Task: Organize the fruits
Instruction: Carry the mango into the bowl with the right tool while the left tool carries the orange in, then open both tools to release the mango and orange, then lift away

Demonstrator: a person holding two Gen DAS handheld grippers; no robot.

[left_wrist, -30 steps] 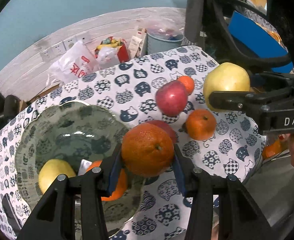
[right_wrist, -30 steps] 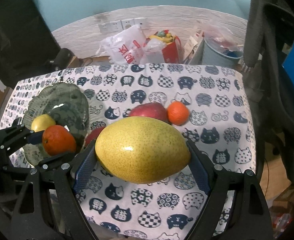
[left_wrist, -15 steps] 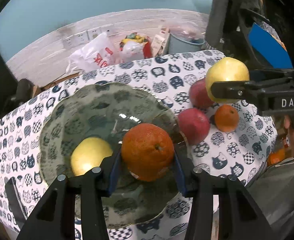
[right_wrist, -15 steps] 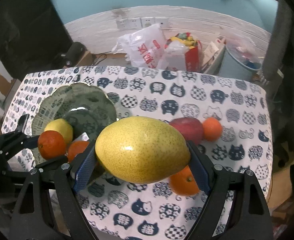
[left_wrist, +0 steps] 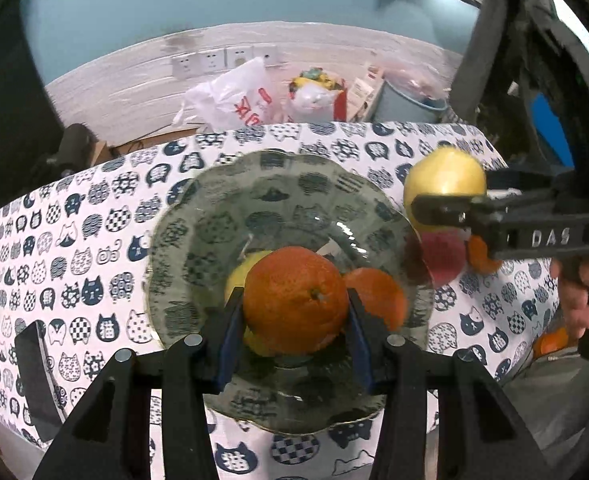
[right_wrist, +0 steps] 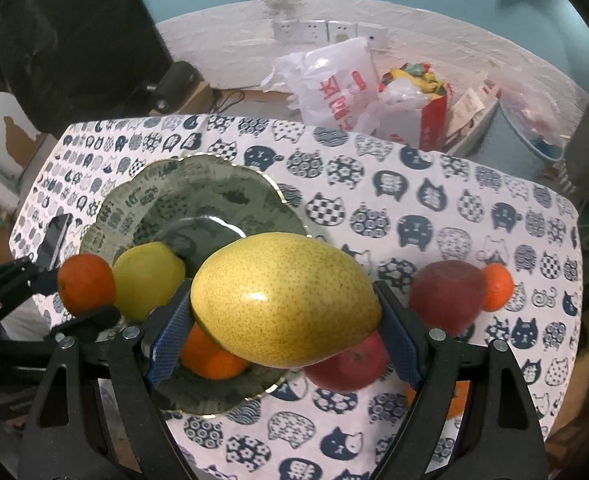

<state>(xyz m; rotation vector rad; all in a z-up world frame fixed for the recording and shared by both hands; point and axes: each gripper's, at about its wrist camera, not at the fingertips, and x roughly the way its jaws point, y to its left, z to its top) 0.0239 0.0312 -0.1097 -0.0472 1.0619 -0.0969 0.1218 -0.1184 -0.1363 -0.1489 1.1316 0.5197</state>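
My left gripper (left_wrist: 292,314) is shut on an orange (left_wrist: 296,300) and holds it above the green glass bowl (left_wrist: 214,216). The bowl holds a yellow pear (right_wrist: 148,280) and another orange (left_wrist: 378,294). My right gripper (right_wrist: 286,322) is shut on a large yellow pear (right_wrist: 284,298), held above the bowl's right rim (right_wrist: 290,208); that pear also shows in the left wrist view (left_wrist: 444,178). Two red apples (right_wrist: 446,296) (right_wrist: 348,362) and a small orange (right_wrist: 498,286) lie on the cat-print cloth to the right of the bowl.
A dark phone (left_wrist: 36,376) lies on the cloth left of the bowl. Another orange (right_wrist: 456,398) lies near the table's front right edge. Beyond the far edge are plastic bags (right_wrist: 334,84), a red box and a blue bucket (right_wrist: 526,140).
Both grippers have moved left with their fruit. The left orange now hangs over the bowl's middle, and the right pear has come over the bowl's right rim.
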